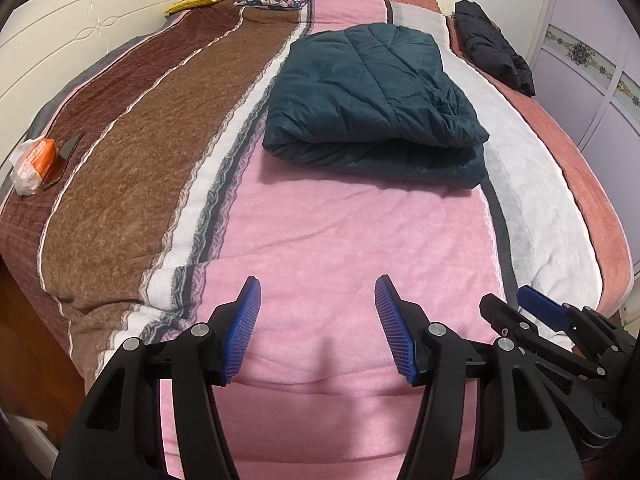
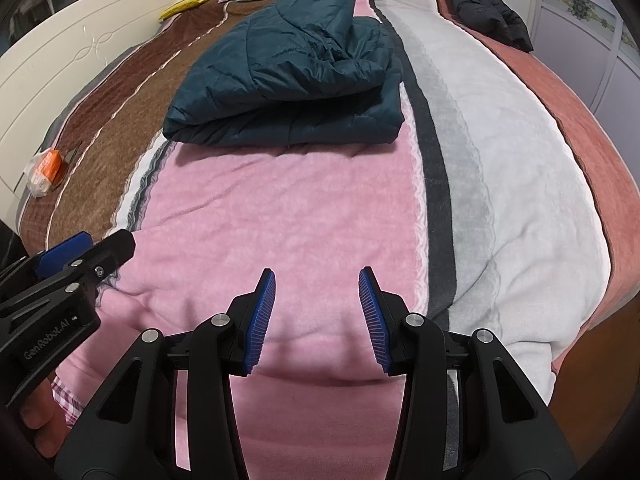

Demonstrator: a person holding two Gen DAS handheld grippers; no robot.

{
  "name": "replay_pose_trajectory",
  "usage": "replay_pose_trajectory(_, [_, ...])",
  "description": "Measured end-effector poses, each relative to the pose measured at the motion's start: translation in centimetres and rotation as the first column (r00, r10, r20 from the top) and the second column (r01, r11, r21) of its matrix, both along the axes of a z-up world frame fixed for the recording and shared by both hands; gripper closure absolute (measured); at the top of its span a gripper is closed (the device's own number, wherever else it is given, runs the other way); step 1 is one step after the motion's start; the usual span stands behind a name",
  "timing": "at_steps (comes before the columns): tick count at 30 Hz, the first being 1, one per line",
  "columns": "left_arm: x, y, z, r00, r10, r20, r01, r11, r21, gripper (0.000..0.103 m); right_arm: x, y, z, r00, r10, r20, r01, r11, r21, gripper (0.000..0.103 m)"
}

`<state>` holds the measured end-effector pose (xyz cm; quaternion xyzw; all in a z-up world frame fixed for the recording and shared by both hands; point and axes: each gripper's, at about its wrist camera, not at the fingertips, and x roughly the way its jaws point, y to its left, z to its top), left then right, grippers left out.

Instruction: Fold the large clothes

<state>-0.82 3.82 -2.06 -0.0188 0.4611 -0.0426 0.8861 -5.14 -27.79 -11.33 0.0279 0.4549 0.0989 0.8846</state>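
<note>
The bed (image 1: 320, 240) carries a striped blanket (image 1: 132, 168) in brown, white, pink, grey and rust bands. On the pink band, well beyond both grippers, lies the teal quilted jacket (image 1: 372, 96) — already folded into a thick rectangular bundle of at least two layers. Judged from this, the fold on this garment is complete or nearly so; the upper layer looks slightly rumpled at the right edge and may need squaring. A black garment (image 1: 494, 46) lies unfolded-looking near the far right edge, possibly the remaining work.

The bundle's long axis runs away from the cameras, roughly parallel to the stripes; its rounded folded edge faces the grippers.

The left gripper (image 1: 318, 328) and right gripper (image 2: 317, 316) both stand apart — nothing between the pads, hovering over bare pink blanket.
</note>
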Motion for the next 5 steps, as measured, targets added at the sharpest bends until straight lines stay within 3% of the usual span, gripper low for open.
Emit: replay_pose_trajectory(5, [0.08, 0.22, -0.07, 1.000, -0.002, -0.002, 0.002, 1.000, 0.002, 0.046, 0.13, -0.18, -0.08, 1.000, 0.001, -0.004, -0.001, 1.000, 0.001, 0.059])
